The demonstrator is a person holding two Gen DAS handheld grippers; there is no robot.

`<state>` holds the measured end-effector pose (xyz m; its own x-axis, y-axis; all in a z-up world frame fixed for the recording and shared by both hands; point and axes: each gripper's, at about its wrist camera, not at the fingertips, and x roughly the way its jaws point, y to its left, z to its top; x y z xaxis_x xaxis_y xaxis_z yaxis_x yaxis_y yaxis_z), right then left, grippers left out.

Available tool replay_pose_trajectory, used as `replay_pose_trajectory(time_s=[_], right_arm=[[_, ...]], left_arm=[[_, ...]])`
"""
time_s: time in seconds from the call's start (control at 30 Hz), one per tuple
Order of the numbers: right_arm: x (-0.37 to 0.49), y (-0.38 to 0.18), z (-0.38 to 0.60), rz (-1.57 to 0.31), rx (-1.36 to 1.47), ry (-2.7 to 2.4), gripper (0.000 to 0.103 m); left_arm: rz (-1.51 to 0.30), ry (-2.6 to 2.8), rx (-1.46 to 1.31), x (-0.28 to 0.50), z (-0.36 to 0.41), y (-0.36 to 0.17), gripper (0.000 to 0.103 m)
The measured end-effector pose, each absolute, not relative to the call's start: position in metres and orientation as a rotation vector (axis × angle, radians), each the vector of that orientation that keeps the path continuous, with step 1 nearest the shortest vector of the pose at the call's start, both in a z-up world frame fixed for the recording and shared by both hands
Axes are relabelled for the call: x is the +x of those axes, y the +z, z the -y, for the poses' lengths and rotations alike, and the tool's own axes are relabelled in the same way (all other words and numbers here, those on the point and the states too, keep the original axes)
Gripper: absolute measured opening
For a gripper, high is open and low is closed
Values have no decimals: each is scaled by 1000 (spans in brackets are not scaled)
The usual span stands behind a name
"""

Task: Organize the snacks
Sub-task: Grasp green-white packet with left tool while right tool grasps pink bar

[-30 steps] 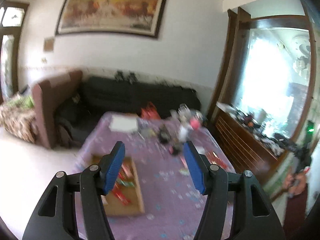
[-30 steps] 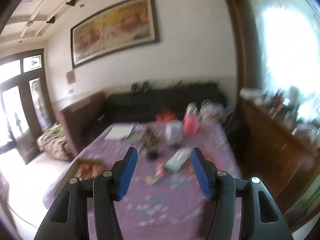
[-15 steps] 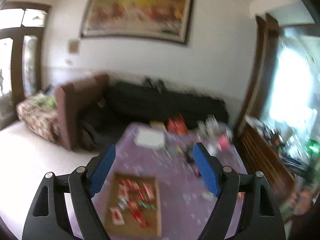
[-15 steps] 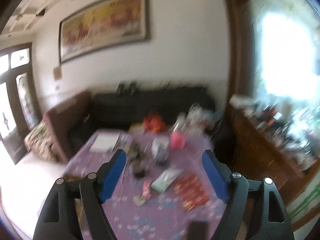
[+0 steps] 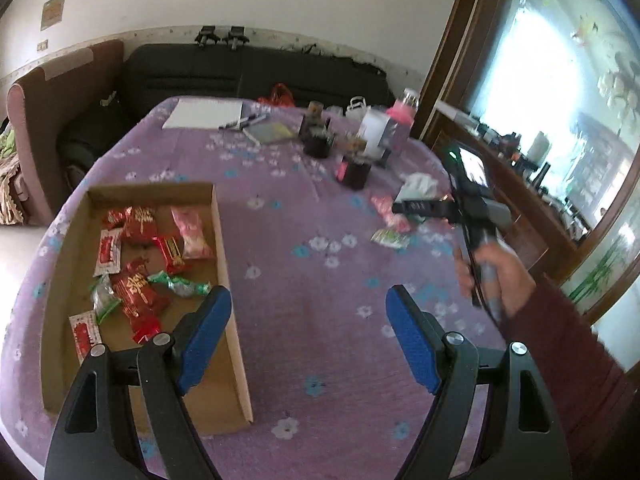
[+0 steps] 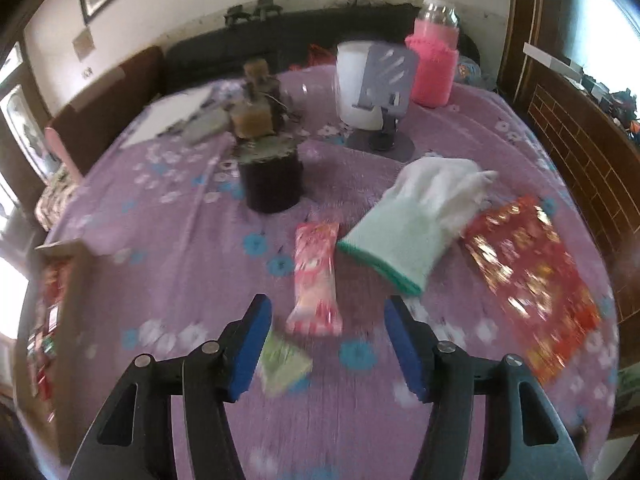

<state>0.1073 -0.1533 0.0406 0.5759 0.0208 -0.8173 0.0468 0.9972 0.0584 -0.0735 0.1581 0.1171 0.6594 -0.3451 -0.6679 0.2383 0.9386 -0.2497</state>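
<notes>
A cardboard tray lies on the left of the purple tablecloth and holds several red, pink and green snack packets. My left gripper hangs open just right of the tray's wall, with nothing between its fingers. On the right of the table lie a pink packet and a small green packet. My right gripper hovers low over them with its jaws closing. The pink packet's near end shows between the fingers, and the pads are clear of it. A hand carries that gripper in the left wrist view.
A white and mint glove and a shiny red bag lie right of the pink packet. Behind stand a black pot, a white container with a grey stand and a pink-sleeved bottle. A wooden cabinet borders the right.
Both grippers have dropped from facing the room to tipping down close over the table. The left jaws have widened. The right jaws widened, then narrowed again.
</notes>
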Motion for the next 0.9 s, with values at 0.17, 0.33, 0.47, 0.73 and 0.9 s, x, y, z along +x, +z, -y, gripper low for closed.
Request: replay_pose_trajectory(time_s=[0.17,0.33,0.47,0.73,0.9], right_arm=[[142,12,151,-988,71,-72,54],[109,12,146,-1003,108,-4,25],[53,12,126,-1038,131,184,25],[-6,28,158,-843,181,181,25],[0,6,195,-910,331,151,25]], left_arm=[[-808,-311,-128,-73,-162,110,80],[-836,-321,-131,-59,-155,101,80],[-865,-352,-110,-51,-130,92,80],[-918,-333,-7,-25,-81,71,80],[-959,-287,6,4,-53,49,80]])
